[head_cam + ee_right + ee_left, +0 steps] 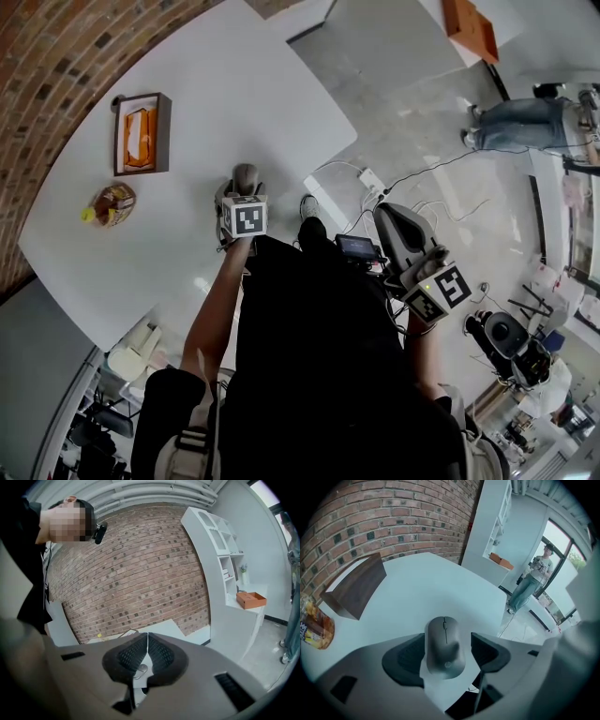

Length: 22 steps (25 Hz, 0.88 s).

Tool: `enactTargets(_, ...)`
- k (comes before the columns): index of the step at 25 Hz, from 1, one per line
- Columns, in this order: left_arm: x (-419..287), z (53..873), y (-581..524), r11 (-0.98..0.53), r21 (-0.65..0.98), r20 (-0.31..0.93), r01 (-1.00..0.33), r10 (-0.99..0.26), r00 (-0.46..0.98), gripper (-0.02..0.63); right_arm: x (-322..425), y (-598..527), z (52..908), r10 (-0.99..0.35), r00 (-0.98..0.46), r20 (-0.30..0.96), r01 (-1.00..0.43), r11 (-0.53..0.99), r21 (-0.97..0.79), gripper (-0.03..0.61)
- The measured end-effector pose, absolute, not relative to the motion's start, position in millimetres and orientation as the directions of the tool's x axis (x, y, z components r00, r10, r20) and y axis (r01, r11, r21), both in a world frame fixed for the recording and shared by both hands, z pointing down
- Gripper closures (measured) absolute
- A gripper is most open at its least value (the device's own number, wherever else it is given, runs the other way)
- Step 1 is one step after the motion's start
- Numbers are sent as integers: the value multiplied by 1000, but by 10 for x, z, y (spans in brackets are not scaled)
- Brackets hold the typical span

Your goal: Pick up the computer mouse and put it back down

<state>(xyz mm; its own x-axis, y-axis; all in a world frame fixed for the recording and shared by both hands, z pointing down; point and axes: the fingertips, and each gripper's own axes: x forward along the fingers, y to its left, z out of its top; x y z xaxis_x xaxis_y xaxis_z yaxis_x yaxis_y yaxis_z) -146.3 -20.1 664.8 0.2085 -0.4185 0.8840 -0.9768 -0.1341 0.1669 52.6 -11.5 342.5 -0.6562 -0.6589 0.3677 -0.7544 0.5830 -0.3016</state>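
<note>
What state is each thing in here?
Mouse: lying on the table, between the left jaws.
Left gripper: open, astride the mouse.
Right gripper: shut, empty.
Box: upright, top open, orange contents.
Snack bag: lying on the table beside the box.

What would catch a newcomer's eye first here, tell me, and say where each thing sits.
The grey computer mouse lies on the white table, between the open jaws of the left claw. A wooden box and a snack bag sit further left on it, by the brick wall. The right claw is shut and empty, off the table.
</note>
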Motion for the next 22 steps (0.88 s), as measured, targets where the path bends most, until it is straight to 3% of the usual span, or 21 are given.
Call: enactTargets(22,-1474,6887,-299,-116,113,915,-987,-374,149,308,778,-224,3472,-676,-639,367,-769,558,-310,560)
